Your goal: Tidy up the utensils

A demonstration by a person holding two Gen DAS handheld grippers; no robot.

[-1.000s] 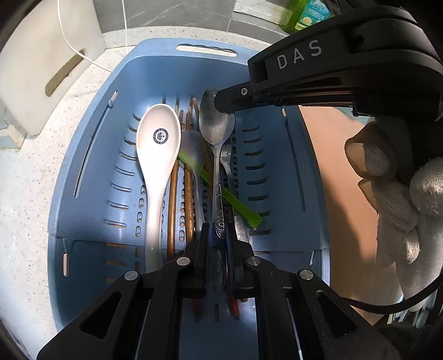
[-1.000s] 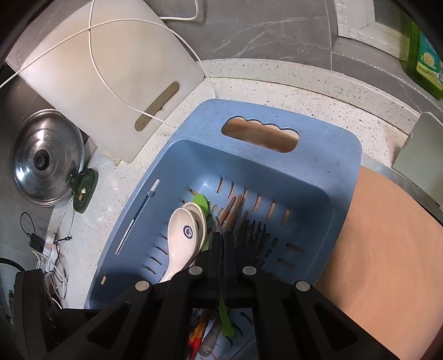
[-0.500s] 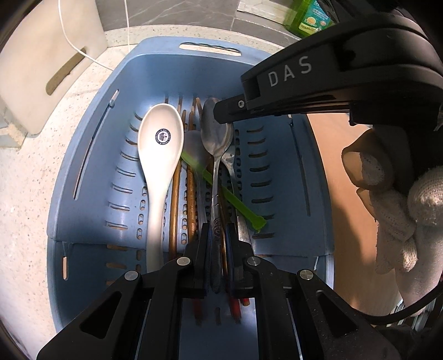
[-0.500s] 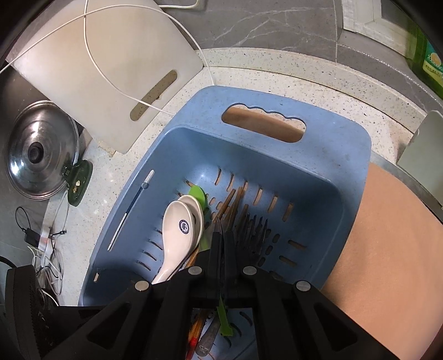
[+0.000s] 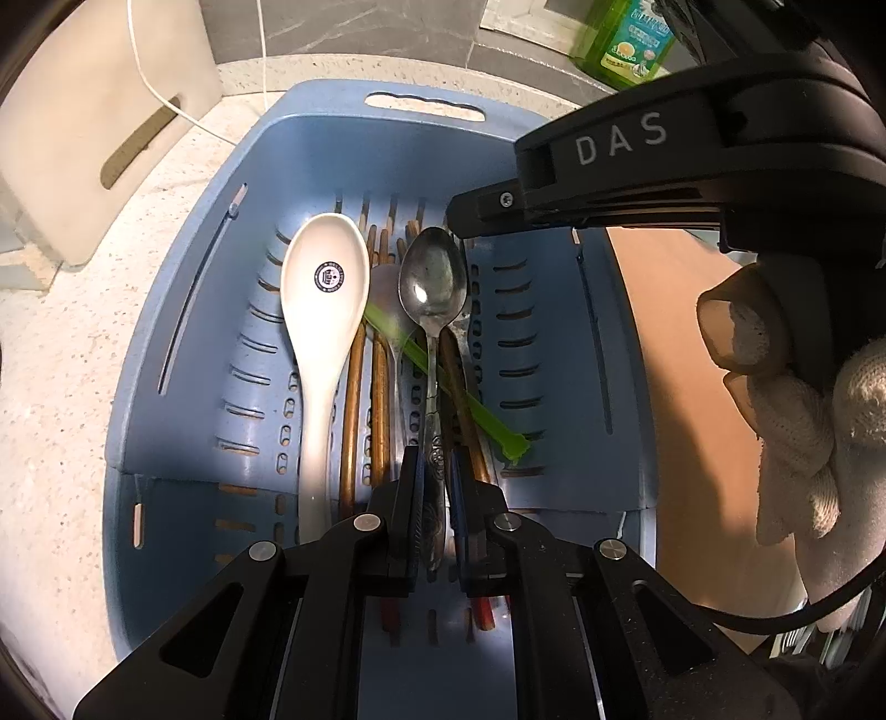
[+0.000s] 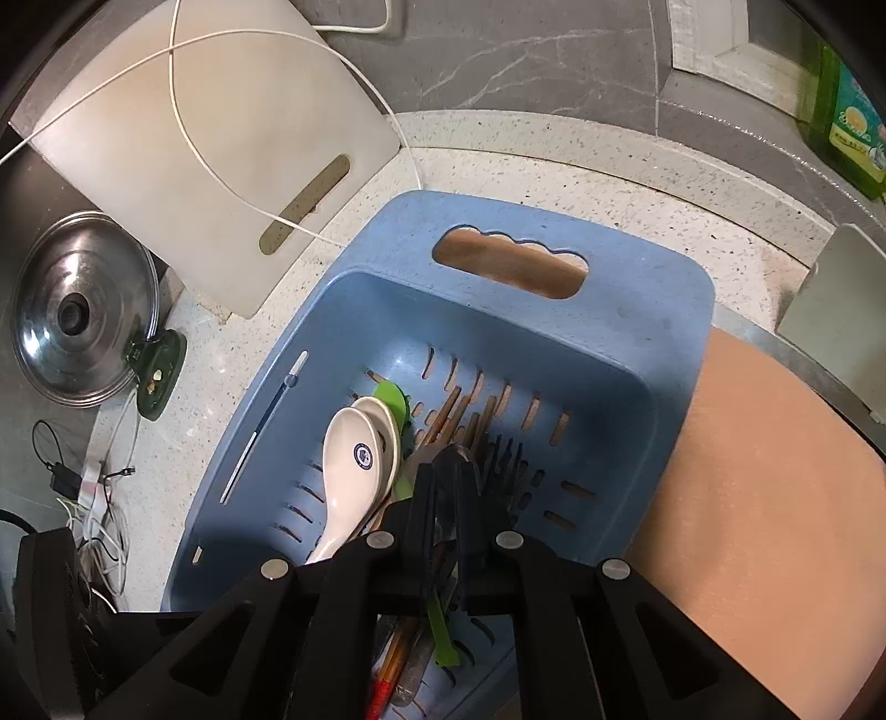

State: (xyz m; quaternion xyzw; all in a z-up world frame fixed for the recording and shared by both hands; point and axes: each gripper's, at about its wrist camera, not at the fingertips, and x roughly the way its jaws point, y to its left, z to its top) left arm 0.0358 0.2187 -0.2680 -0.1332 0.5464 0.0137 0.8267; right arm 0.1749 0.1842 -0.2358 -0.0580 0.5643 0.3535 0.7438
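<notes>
A blue slotted basket (image 5: 183, 332) holds a white ceramic spoon (image 5: 326, 277), brown chopsticks (image 5: 379, 399), a green plastic utensil (image 5: 487, 426) and a metal spoon (image 5: 432, 277). My left gripper (image 5: 434, 459) is shut on the metal spoon's patterned handle. My right gripper (image 5: 470, 213), held by a gloved hand (image 5: 803, 415), hovers at the upper right rim of the spoon's bowl. In the right wrist view the right gripper (image 6: 448, 476) has its jaws opening. The spoon's bowl shows in the narrow gap, and the pads do not press on it.
A white cutting board (image 6: 210, 138) with a white cord across it leans behind the basket (image 6: 637, 332). A steel pot lid (image 6: 77, 315) and loose cables lie at the left. A tan mat (image 6: 775, 498) borders the basket's right side. A green detergent bottle (image 5: 626, 39) stands behind.
The right gripper's fingers, closed at the metal spoon's bowl before, now stand slightly apart and its tip sits off the bowl. The left gripper still holds the spoon's handle.
</notes>
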